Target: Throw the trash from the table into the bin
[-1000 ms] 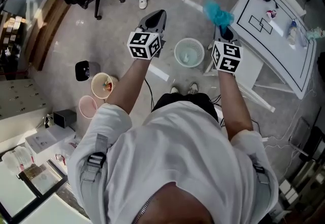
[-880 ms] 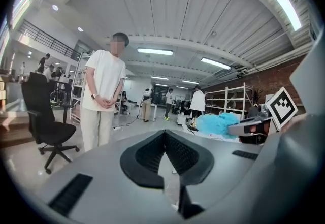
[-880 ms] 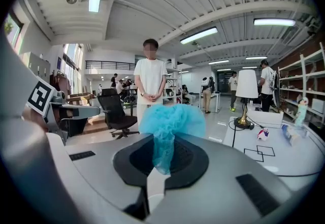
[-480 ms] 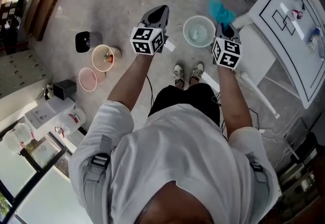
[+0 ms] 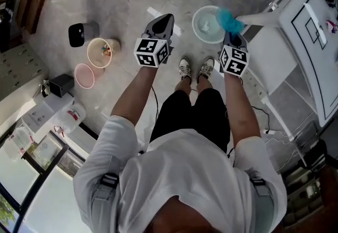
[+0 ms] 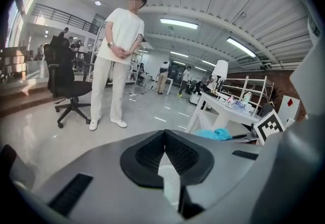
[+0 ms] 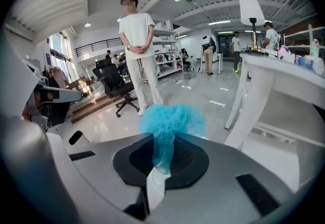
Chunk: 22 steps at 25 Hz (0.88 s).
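The right hand-held gripper [image 5: 231,40] is clamped on a tuft of blue mesh trash [image 5: 229,19]. Its 2 jaws pinch the tuft's narrow end, and the puff spreads out beyond the tips. In the head view the trash overlaps the 3 o'clock rim of the white mesh bin [image 5: 206,26]. The bin stands on the floor at 12 o'clock from the person's shoes [image 5: 194,68]. The left hand-held gripper [image 5: 165,21] has its jaws pressed together with nothing between them, and it shows at 9 o'clock from the bin. The white bench [image 5: 311,57] stands at 3 o'clock from the bin. A tan bucket [image 5: 100,52] and a pink one [image 5: 83,75] sit well apart at 9 o'clock.
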Tool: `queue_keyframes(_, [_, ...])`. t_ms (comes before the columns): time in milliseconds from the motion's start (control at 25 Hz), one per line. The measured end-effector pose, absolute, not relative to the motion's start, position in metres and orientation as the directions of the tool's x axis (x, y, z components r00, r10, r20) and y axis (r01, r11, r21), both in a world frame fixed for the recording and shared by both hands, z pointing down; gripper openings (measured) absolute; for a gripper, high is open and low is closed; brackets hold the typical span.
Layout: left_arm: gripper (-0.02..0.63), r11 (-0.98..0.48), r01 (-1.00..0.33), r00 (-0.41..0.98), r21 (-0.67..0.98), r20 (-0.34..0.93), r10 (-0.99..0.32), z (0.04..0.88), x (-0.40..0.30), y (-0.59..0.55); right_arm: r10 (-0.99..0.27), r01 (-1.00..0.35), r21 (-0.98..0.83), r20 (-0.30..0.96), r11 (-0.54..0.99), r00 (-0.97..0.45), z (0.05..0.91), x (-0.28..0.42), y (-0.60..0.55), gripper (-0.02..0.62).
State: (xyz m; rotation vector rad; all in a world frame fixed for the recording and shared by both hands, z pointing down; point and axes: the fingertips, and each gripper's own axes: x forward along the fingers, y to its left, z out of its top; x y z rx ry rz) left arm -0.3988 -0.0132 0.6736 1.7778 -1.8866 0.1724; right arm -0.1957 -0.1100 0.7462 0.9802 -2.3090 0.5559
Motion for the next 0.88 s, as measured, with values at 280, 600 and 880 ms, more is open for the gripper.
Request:
queue_keyframes(280, [0.011,0.141,-0.941,0.039,0.307,0.515,-0.856,0.779,-0.393,0.002,-0.463,-0.765,-0.163,0.711,0.624,-0.529,0.865,-0.192,-0.102,0.015])
queue_keyframes(600, [0.011,0.140,-0.937,0.072,0.322,0.567,-0.821,0.907,-0.383,0.007,-0.394,-0.765,-0.155,0.783,0.625,-0.481,1.013,-0.185,-0.097,0.015])
queue_keyframes(880, [0.011,0.126,-0.937,0.109,0.326,0.614,-0.781,0.985,-0.373,0.029,-0.289,-0.735,-0.179,0.839,0.654,-0.461,1.109,-0.185,-0.086,0.135])
